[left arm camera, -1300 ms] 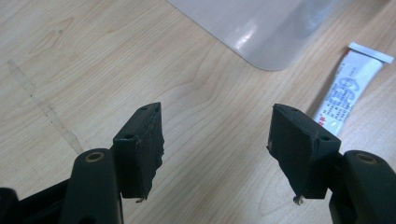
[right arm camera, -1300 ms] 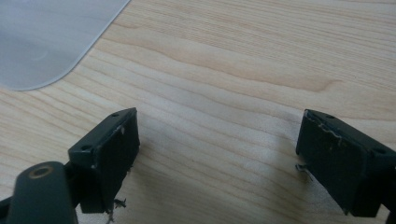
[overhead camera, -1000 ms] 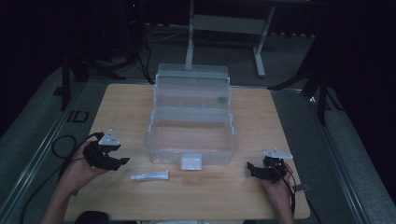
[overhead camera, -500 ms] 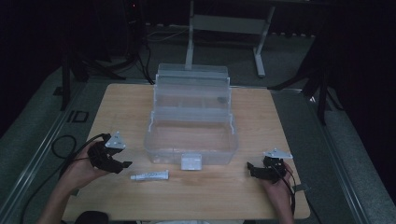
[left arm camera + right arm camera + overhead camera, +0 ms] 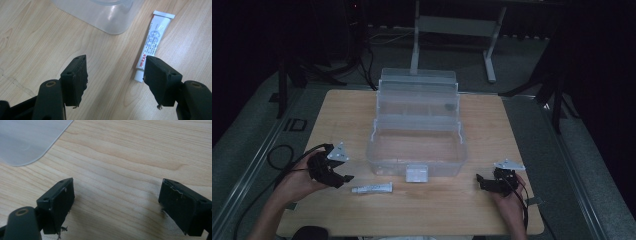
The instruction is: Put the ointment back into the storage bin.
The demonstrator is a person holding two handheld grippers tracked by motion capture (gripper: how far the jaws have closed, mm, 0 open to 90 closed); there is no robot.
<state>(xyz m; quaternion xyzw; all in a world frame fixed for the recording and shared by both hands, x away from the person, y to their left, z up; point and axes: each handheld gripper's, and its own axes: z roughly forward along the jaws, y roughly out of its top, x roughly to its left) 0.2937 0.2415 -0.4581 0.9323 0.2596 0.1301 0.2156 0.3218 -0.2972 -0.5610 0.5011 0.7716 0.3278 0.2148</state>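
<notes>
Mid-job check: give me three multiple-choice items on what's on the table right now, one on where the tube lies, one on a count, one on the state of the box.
1. Where does the white tube lie?
A. inside the clear box
B. on the table in front of the box, toward the left gripper
C. between the right gripper's jaws

2. How many tubes are on the wooden table?
A. one
B. two
C. three

3. In what state is the clear plastic box?
A. lid shut and latched
B. tipped on its side
C. open, with the lid raised at the back

Answers:
1 B: the high view shows it on the wood in front of the box, close to the left gripper, whose open jaws have the cap end just ahead.
2 A: a single tube is seen.
3 C: the lid stands up behind the open lower bin.
</notes>
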